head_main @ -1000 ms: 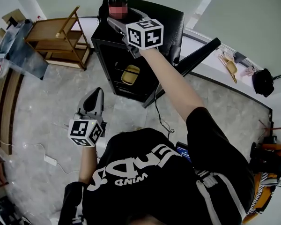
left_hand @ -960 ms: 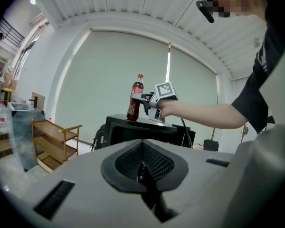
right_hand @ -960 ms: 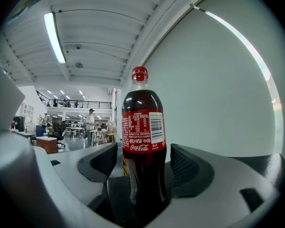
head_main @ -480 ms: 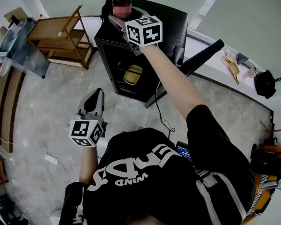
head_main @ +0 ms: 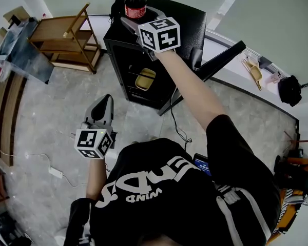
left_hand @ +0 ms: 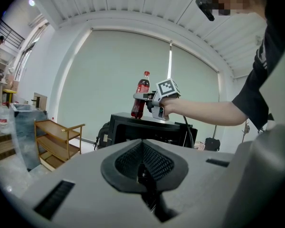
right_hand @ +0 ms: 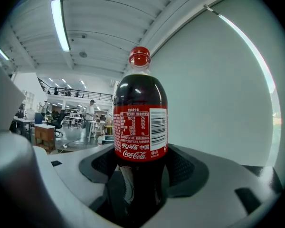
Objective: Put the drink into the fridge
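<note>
A cola bottle [head_main: 135, 4] with a red cap and red label stands upright at the top of the black fridge [head_main: 185, 15], between the fingers of my right gripper [head_main: 136, 16], which is shut on its lower body. In the right gripper view the bottle [right_hand: 140, 127] fills the middle, with the right gripper [right_hand: 140, 194] pressed on both its sides. Whether its base rests on the fridge top I cannot tell. The fridge door [head_main: 215, 60] hangs open to the right; a yellow item [head_main: 145, 79] lies on a shelf inside. My left gripper [head_main: 103, 104] hangs low over the floor, shut and empty.
A wooden shelf rack [head_main: 61, 40] stands left of the fridge. A white power strip and cable [head_main: 55, 173] lie on the marble floor at lower left. A black cable [head_main: 175, 124] trails from the fridge. A black bag [head_main: 287, 90] sits at the right wall.
The bottle and right gripper have barely shifted over the fridge top; the red cap now shows fully in view. The left gripper has stayed in place.
</note>
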`<state>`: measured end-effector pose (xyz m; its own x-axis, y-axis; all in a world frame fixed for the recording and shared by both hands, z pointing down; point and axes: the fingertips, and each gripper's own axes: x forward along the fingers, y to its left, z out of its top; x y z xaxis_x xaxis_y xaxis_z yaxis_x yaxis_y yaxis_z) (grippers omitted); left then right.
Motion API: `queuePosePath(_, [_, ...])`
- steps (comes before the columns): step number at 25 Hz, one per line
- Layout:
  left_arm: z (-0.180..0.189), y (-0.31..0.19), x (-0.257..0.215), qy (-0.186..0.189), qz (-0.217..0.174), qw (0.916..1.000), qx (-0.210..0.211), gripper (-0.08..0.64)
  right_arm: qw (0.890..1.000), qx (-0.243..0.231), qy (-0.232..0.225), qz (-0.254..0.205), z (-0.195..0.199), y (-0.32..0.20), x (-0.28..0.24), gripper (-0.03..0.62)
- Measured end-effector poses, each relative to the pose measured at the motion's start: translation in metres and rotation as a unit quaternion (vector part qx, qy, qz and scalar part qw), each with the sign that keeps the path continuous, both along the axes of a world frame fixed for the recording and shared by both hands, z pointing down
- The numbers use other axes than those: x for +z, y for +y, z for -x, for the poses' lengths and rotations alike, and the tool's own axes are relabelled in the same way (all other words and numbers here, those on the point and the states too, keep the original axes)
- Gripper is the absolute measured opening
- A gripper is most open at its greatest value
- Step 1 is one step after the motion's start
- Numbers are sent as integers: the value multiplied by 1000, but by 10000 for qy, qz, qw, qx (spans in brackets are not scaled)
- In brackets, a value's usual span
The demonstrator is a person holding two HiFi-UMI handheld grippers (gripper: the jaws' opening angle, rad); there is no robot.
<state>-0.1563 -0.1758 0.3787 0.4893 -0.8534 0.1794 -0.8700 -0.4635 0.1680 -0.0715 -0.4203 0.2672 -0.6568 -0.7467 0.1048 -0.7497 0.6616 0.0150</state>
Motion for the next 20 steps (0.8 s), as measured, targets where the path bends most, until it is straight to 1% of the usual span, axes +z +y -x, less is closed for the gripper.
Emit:
queuePosePath(3, [-5, 3, 0, 7, -8, 10000, 81, 8, 10000, -41, -7, 82, -5, 14, 0, 327])
queuePosePath(12, [-26, 13, 1, 49, -6, 9993, 360, 8, 9992, 26, -288, 290, -36, 55, -2, 327])
queuePosePath(20, [-47, 26, 2, 105, -5, 9981, 600, 8, 9987, -34, -494, 83, -57, 108, -19, 325])
